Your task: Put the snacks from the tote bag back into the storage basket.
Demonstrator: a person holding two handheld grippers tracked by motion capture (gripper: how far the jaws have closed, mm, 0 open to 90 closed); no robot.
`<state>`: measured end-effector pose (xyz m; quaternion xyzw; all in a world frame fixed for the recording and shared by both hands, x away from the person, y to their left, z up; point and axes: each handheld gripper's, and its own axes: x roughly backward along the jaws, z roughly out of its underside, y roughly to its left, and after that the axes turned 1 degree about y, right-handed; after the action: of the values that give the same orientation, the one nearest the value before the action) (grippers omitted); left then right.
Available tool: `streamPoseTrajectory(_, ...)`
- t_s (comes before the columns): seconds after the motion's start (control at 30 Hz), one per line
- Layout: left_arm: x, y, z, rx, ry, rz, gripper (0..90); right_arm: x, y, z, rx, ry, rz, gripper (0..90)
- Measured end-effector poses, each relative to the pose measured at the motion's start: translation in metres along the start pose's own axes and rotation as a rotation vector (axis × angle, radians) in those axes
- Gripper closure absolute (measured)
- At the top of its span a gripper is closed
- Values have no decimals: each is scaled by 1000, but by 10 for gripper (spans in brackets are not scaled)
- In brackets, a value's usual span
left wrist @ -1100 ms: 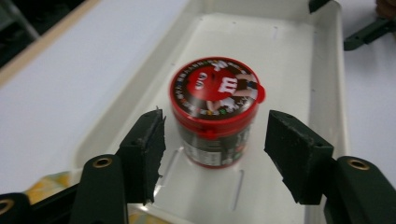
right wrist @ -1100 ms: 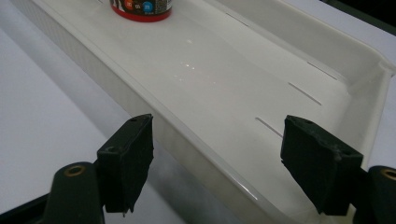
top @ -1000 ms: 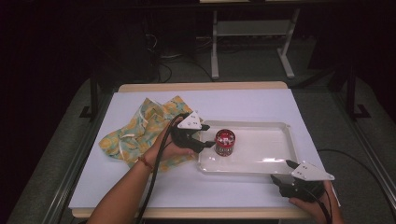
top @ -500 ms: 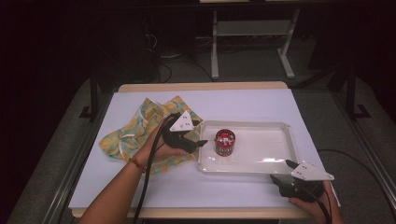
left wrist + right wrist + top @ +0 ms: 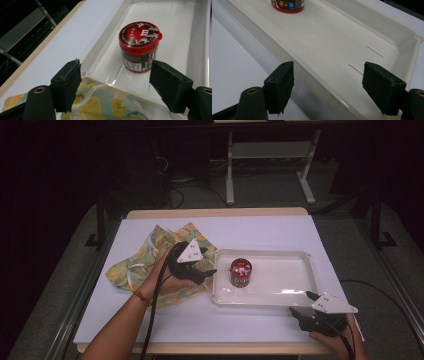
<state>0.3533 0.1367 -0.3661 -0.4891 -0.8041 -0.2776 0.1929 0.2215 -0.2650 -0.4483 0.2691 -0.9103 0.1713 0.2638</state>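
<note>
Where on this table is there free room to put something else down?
Inside the white tray, right of the red candy tub, it is bare. So is the table behind the tray. The left is crowded by the lemon-print cloth and left gripper.

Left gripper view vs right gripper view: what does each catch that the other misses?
Left gripper view alone: the candy tub's red lid seen whole, the lemon-print cloth under the left claw, whose jaws have just been opening with nothing between them, and the table's wooden edge.

Right gripper view alone: the right claw standing open over the tray's near rim, and the slots along the tray wall.

Shared: the white tray with the candy tub standing upright in it, on the white table cover.
</note>
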Motion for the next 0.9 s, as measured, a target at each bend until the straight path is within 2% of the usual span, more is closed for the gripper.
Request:
streamPoseTrajectory(0.13, 5, 1, 2, -15, 16, -13, 243, 0, 0, 0, 1, 1, -1, 248)
streamPoseTrajectory(0.33, 11, 1, 6, -11, 11, -39, 239, 0, 0, 0, 3, 2, 0, 248)
streamPoseTrajectory(0.47, 13, 0, 9, -13, 26, -56, 230, 0, 0, 0, 2, 1, 0, 248)
streamPoseTrajectory(0.7, 23, 1, 14, -8, 30, -68, 223, 0, 0, -1, 2, 0, 1, 249)
streamPoseTrajectory(0.9, 31, 2, 19, -19, 43, -86, 223, 0, 1, -1, 6, 0, 1, 248)
